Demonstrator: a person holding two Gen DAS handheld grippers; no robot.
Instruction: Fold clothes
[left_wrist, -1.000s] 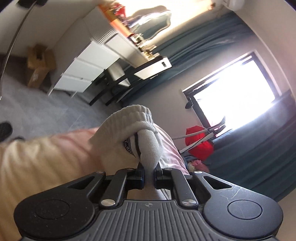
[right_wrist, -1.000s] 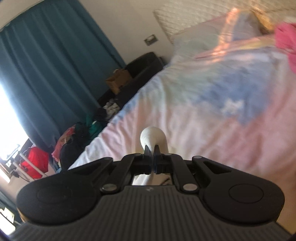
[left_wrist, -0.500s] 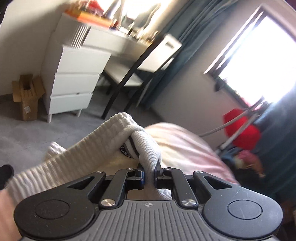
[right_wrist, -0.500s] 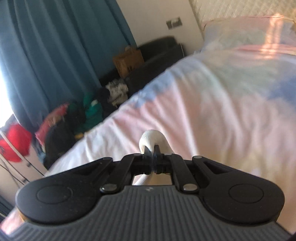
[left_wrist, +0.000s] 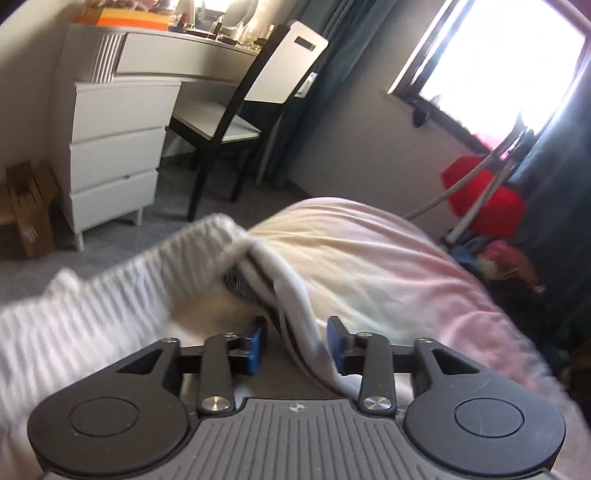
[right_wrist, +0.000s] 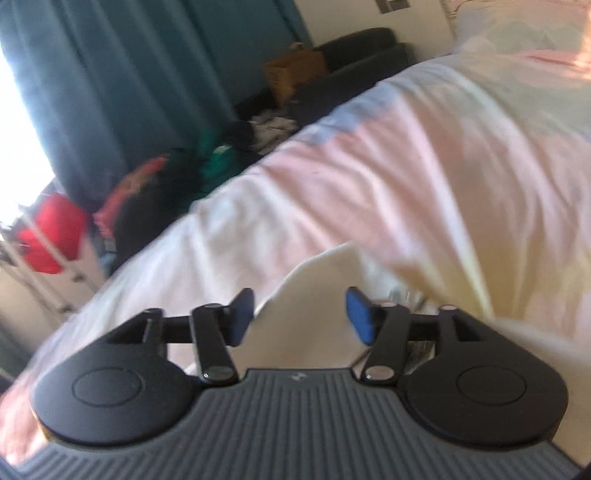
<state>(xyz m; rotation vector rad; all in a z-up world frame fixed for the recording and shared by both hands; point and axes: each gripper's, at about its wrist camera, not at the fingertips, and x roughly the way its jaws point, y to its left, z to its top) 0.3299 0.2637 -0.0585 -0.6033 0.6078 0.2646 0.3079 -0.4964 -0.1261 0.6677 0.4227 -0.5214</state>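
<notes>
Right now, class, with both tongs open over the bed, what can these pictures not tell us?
- Left wrist view: the white sock is motion-blurred, its fold unclear; the left tongs body hides its lower end.
- Right wrist view: the white cloth beyond the right tongs is blurred and cut off by the tongs body.

Left gripper (left_wrist: 295, 345): black body, ribbed grey housing, two round black discs at the sides.
Left gripper pads (left_wrist: 255, 345): blue, on black linkage bars.
Screws: silver, one at the base of each bar, smaller ones farther out.
Marking: small round emblem on the housing's front edge.
Right gripper (right_wrist: 300, 317): same build, blue pads (right_wrist: 357, 317), silver screws.
</notes>
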